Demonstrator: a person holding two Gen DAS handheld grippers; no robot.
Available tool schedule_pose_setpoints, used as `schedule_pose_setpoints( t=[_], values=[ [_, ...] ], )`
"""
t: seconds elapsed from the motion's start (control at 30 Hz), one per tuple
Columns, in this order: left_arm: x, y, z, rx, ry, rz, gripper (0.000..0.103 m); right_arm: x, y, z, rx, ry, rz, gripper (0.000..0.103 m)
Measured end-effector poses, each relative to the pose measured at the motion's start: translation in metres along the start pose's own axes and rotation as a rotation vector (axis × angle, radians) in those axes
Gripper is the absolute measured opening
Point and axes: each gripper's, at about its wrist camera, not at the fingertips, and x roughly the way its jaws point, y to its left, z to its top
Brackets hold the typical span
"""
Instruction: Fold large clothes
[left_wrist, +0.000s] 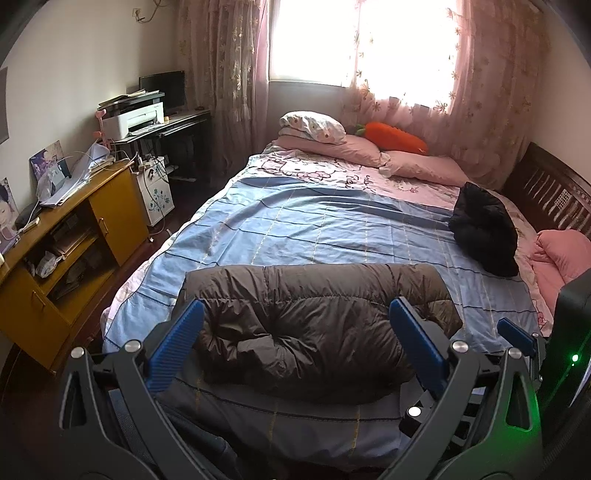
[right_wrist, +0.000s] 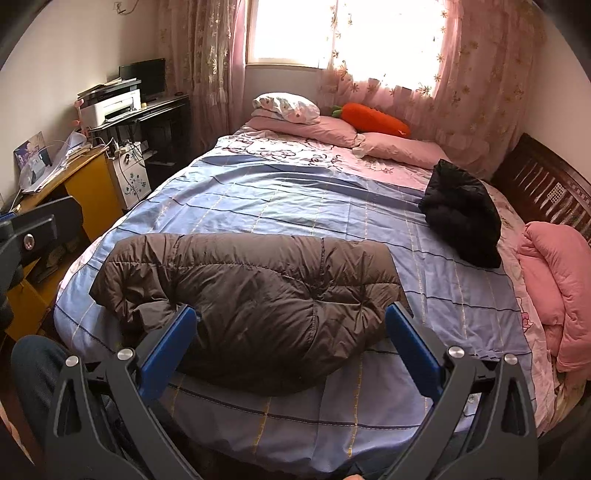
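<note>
A brown puffer jacket lies folded into a thick bundle on the blue striped bedspread near the bed's front edge. In the right wrist view the same jacket shows a loose sleeve end bulging at its left side. My left gripper is open above the jacket's near edge, with nothing between its blue pads. My right gripper is open too, hovering over the jacket's front. A tip of the right gripper shows at the right of the left wrist view.
A black garment is bundled at the bed's right side, next to a pink quilt. Pillows and an orange carrot plush sit at the far end. A yellow cabinet and a desk with a printer line the left wall.
</note>
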Motion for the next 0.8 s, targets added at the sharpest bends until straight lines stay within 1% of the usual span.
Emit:
schedule_pose_setpoints(
  t=[0.8],
  values=[
    [0.0011, 0.0006, -0.0026, 0.003, 0.006, -0.001, 0.101, -0.0002, 0.0010, -0.0013, -0.002, 0.000, 0.001, 0.102]
  ],
)
